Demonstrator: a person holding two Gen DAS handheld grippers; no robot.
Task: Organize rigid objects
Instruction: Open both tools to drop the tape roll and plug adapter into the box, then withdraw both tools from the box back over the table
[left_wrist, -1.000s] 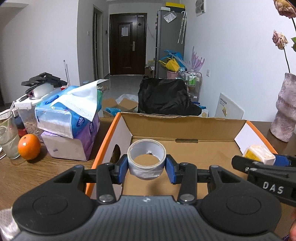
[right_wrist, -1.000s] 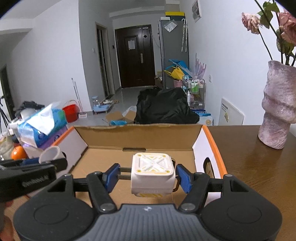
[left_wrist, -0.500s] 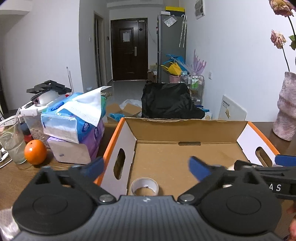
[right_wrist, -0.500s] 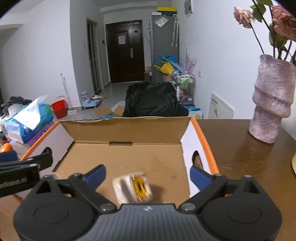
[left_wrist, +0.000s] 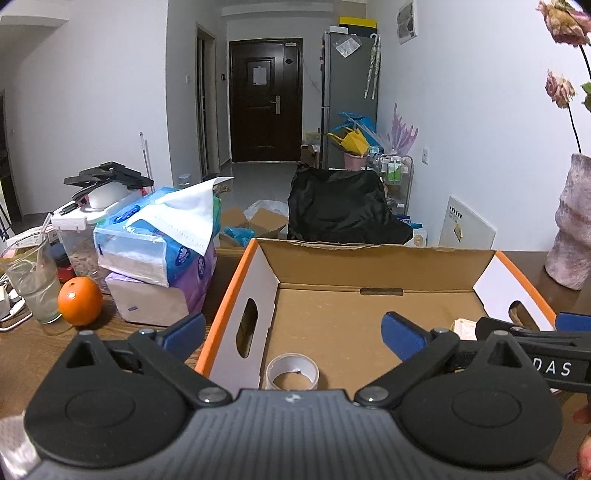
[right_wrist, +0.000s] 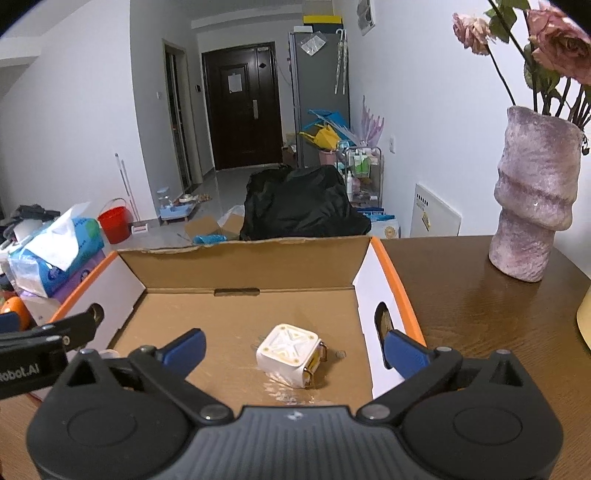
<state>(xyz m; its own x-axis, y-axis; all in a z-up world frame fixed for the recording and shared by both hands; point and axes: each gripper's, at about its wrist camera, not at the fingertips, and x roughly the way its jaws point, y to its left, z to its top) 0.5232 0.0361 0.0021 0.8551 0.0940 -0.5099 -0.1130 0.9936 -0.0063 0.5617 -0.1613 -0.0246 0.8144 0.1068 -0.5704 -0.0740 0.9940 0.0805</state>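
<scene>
An open cardboard box (left_wrist: 369, 254) with orange rims stands on the wooden table. In the left wrist view a white tape roll (left_wrist: 291, 371) lies on the box floor near the left wall, below my left gripper (left_wrist: 293, 332), which is open and holds nothing. The right wrist view shows a white cube with yellow trim (right_wrist: 290, 354) resting tilted on the floor of the box (right_wrist: 243, 266). My right gripper (right_wrist: 295, 350) hangs open above it, its pads well apart from the cube. Each gripper shows at the edge of the other's view.
Stacked tissue packs (left_wrist: 159, 240), an orange (left_wrist: 79, 301) and a glass with a straw (left_wrist: 33, 284) sit left of the box. A pink vase (right_wrist: 532, 199) with flowers stands on the table (right_wrist: 480, 314) to the right.
Both grippers have opened wide. The tape roll dropped from the left jaws onto the box floor, and the cube fell from the right jaws, tumbled and came to rest.
</scene>
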